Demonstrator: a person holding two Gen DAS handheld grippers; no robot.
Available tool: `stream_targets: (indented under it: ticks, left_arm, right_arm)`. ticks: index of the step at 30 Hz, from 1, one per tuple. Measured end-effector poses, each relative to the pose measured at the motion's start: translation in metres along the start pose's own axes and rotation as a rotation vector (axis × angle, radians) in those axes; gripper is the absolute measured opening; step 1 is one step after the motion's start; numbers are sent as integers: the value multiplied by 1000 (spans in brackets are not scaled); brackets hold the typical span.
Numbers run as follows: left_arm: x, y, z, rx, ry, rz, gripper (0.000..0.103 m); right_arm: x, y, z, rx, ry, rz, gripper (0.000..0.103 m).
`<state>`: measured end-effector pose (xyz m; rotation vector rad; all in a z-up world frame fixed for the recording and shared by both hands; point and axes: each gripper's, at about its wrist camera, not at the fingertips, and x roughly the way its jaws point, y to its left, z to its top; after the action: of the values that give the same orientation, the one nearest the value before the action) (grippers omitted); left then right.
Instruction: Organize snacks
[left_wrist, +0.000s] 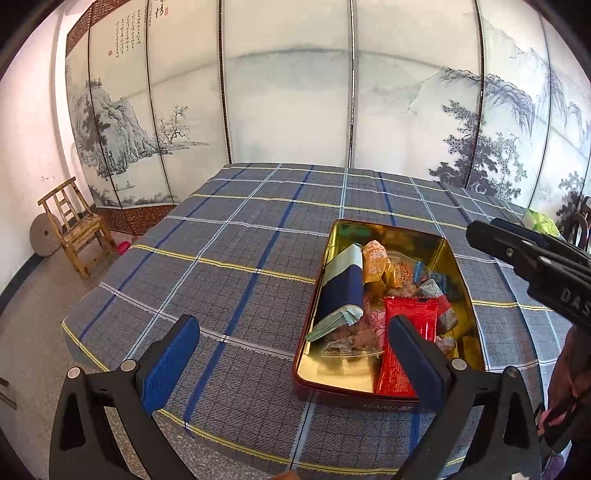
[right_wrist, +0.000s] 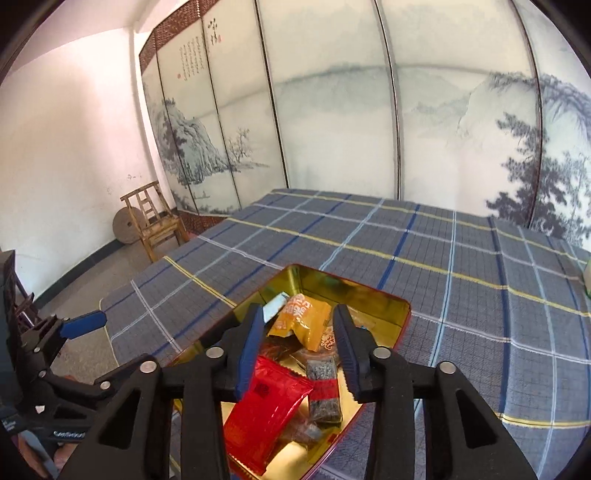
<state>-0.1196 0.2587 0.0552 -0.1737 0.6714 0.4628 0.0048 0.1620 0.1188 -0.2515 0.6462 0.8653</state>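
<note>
A: Left wrist view: where do the snacks lie?
B: In the gold tin (left_wrist: 452, 258) on the plaid cloth (left_wrist: 229, 251); left gripper (left_wrist: 295, 354) gapes wide, empty.
A: Right gripper (right_wrist: 299, 343)?
B: Partly parted above the red packet (right_wrist: 266, 402), gripping nothing.

Plaid-clothed table (left_wrist: 221, 258) bearing a gold-lined tin (left_wrist: 458, 266) of snack packets, a green bag (left_wrist: 541, 221) at the far edge.

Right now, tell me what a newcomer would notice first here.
The gold-lined tin packed with bright snack packets sits on the checked tablecloth, a red packet nearest the camera. Behind the table stands a tall painted screen of misty mountains. A wooden chair waits at far left.
</note>
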Motion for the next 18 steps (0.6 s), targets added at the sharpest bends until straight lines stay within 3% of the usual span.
stream_targets:
  ticks: [1, 3, 10, 18]
  left_arm:
    - [-3, -2, 1, 6, -9, 0, 101]
    - [-10, -6, 2, 19, -24, 2, 102]
    - [-30, -18, 5, 34, -64, -15, 102]
    - [-61, -27, 7, 46, -133, -40, 102]
  right_arm:
    - [-10, 5, -3, -11, -28, -22, 62]
    - [-29, 13, -11, -27, -85, -65, 71]
    - [-75, 30, -22, -73, -221, -154, 86]
    - [-105, 34, -29, -79, -268, -171, 89]
